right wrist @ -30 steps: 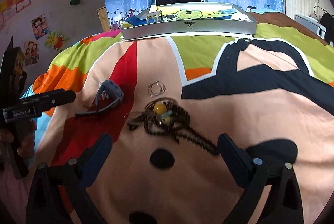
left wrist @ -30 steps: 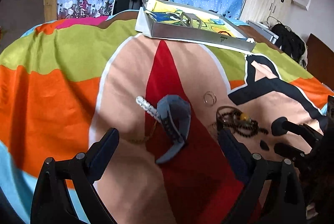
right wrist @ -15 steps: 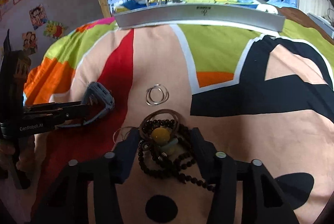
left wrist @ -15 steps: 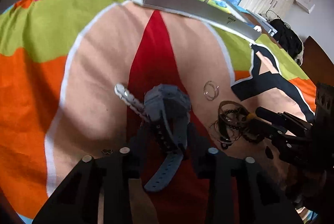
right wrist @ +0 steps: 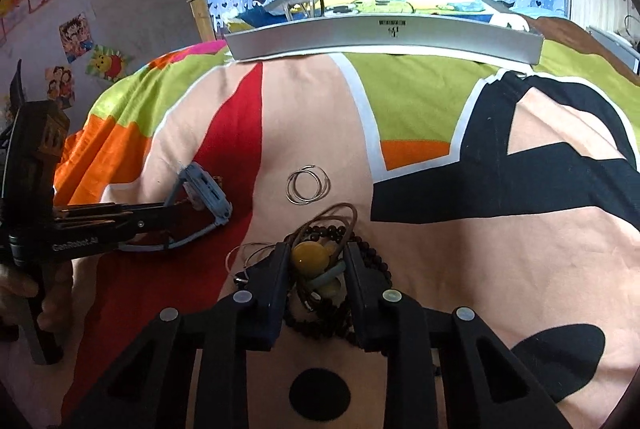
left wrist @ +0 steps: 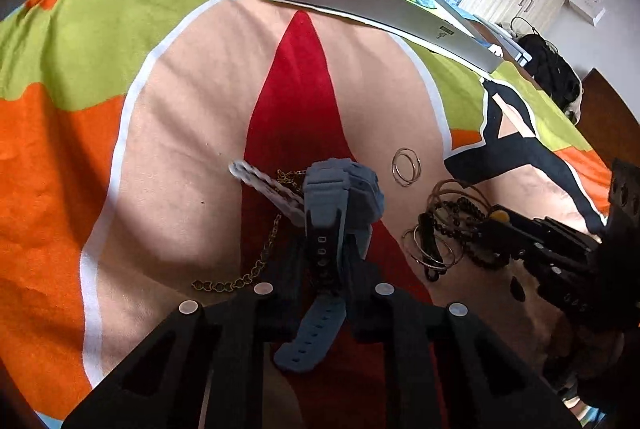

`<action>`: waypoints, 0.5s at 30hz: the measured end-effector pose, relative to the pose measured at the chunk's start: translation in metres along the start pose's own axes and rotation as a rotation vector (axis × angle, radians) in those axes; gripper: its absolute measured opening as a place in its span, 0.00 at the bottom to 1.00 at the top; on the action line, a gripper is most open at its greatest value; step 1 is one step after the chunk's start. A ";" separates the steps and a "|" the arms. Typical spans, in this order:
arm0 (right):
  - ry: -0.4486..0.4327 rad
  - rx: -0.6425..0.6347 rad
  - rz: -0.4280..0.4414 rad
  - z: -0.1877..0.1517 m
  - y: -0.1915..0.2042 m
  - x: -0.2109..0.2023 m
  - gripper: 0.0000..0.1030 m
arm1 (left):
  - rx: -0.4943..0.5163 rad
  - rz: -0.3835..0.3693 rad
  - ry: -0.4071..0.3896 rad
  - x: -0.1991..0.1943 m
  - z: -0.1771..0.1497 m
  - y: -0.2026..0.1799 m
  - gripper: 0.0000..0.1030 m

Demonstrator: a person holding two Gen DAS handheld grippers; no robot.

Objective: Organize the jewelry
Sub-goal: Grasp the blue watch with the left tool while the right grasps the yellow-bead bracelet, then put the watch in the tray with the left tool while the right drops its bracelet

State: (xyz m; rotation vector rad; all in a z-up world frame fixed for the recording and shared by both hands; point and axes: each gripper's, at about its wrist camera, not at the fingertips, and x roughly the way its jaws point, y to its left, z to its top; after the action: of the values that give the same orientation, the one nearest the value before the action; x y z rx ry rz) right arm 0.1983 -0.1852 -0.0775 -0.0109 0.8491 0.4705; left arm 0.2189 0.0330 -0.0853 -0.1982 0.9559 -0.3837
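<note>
Jewelry on the bedspread (right wrist: pixel 420 157): my left tool (left wrist: pixel 320 261) pinches the blue watch (left wrist: pixel 340 197), my right tool (right wrist: pixel 316 269) clamps the beaded bracelets (right wrist: pixel 320 261); hoop earrings (right wrist: pixel 308 185) lie between.

A bed (right wrist: pixel 420 101) w/ a bright patchwork cover of orange, green, red, peach & black carries the lot. Far edge: a long grey tray (right wrist: pixel 384 37). Centre: two thin wire hoops (right wrist: pixel 308 185) lie overlapping, just beyond a tangle of dark beads (right wrist: pixel 332 313). Left of these, on the red patch, a blue-grey watch (left wrist: pixel 340 197) & a gold chain (left wrist: pixel 256 269).
</note>
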 end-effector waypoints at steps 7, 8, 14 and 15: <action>-0.053 -0.018 0.009 0.000 0.005 -0.022 0.25 | 0.024 0.009 -0.035 -0.012 -0.004 -0.013 0.12; -0.063 -0.022 0.010 0.001 0.005 -0.026 0.25 | 0.022 0.009 -0.038 -0.012 -0.004 -0.017 0.12; -0.116 -0.043 0.024 0.008 0.011 -0.043 0.24 | -0.003 -0.014 -0.064 -0.031 0.000 -0.029 0.12; -0.126 -0.047 0.028 0.011 0.011 -0.046 0.24 | 0.000 -0.012 -0.072 -0.034 0.002 -0.032 0.12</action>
State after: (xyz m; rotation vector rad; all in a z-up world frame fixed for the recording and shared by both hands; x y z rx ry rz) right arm 0.1761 -0.1913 -0.0347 -0.0125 0.7150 0.5125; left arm 0.1951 0.0178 -0.0479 -0.2161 0.8837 -0.3853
